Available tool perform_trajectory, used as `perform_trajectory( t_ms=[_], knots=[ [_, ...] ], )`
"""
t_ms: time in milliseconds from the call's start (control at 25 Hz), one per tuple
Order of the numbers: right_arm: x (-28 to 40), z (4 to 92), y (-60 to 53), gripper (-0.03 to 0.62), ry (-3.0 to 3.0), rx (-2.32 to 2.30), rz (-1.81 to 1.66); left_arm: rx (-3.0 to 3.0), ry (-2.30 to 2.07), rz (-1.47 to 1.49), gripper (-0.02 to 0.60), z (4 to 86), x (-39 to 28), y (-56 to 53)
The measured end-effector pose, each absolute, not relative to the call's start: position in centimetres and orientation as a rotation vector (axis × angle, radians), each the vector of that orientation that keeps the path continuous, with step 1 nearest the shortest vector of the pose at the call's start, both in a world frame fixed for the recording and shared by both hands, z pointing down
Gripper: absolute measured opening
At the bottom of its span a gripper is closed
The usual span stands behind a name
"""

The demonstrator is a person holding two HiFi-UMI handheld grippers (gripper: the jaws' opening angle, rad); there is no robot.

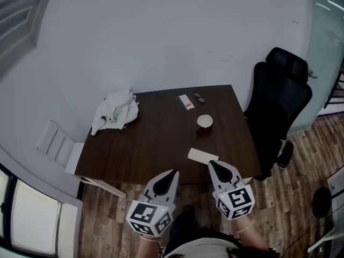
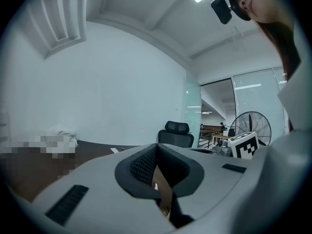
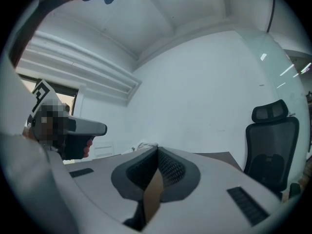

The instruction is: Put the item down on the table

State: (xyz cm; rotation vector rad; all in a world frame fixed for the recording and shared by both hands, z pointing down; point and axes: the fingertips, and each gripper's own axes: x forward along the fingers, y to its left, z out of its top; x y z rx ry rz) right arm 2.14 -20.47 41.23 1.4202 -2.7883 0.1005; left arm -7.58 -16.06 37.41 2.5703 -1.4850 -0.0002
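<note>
A flat cream item (image 1: 202, 155) lies on the dark brown table (image 1: 156, 144) near its front edge. My right gripper (image 1: 210, 163) points level over that edge, its tip just at the item's near side. Its jaws are shut, tips meeting (image 3: 157, 150), and nothing shows between them. My left gripper (image 1: 173, 172) hovers level at the front edge, to the left of the item and apart from it. Its jaws (image 2: 156, 146) also stand shut, with nothing seen in them.
On the table are a crumpled white cloth (image 1: 114, 110) at the far left, a small cup (image 1: 204, 122), a white card (image 1: 186, 102) and two small dark things (image 1: 199, 97). A black office chair (image 1: 279, 106) stands at the table's right side. A white slatted panel (image 1: 59, 144) leans at the left.
</note>
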Motion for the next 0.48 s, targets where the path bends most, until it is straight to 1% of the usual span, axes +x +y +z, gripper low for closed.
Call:
perform_trajectory(
  t_ms=[480],
  knots=[
    [4.6,40.1,-17.8,0.008,-2.801,1.487,0.072,2.576,-1.513,-0.012,0.018,37.2,-6.8,-14.3]
  ],
)
